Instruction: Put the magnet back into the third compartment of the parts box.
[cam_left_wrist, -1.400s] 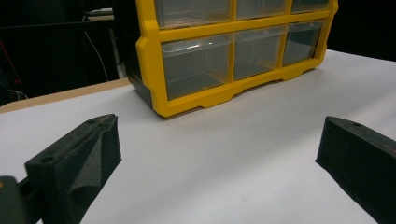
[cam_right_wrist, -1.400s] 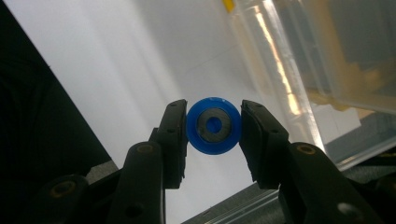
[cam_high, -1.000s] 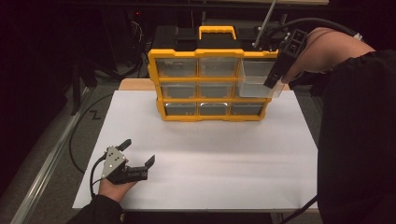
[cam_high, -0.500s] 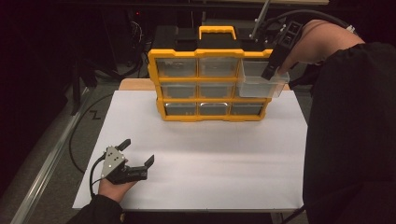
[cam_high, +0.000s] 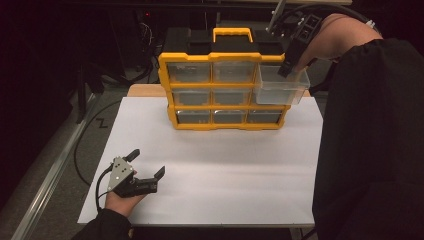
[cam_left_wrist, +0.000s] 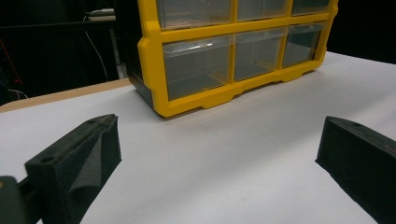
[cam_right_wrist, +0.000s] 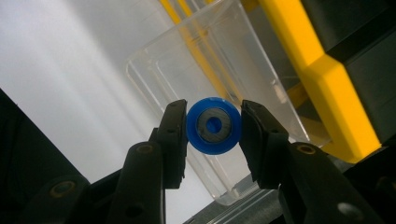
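Observation:
A yellow organizer (cam_high: 223, 57) with clear drawers stands at the back of the white table (cam_high: 225, 165). Its top right drawer (cam_high: 280, 91) is pulled out. My right gripper (cam_high: 286, 71) hangs over that drawer, shut on a blue round disc (cam_right_wrist: 205, 140) with a grey centre and a hole. In the right gripper view the open clear drawer (cam_right_wrist: 224, 56) lies just beyond the disc and my right gripper (cam_right_wrist: 213, 124). My left gripper (cam_high: 148, 163) rests open on the table at the front left, nothing between its jaws. The left gripper view looks past my left gripper (cam_left_wrist: 219, 149) at the organizer (cam_left_wrist: 154, 60).
Bare white table stretches between the organizer and the front edge. A person's dark sleeve (cam_high: 370, 150) covers the right side. Cables and a metal rail (cam_high: 55, 165) lie on the floor to the left of the table.
My right gripper has risen a little and shifted back over the pulled-out drawer, still holding the blue disc. The left gripper has stayed put.

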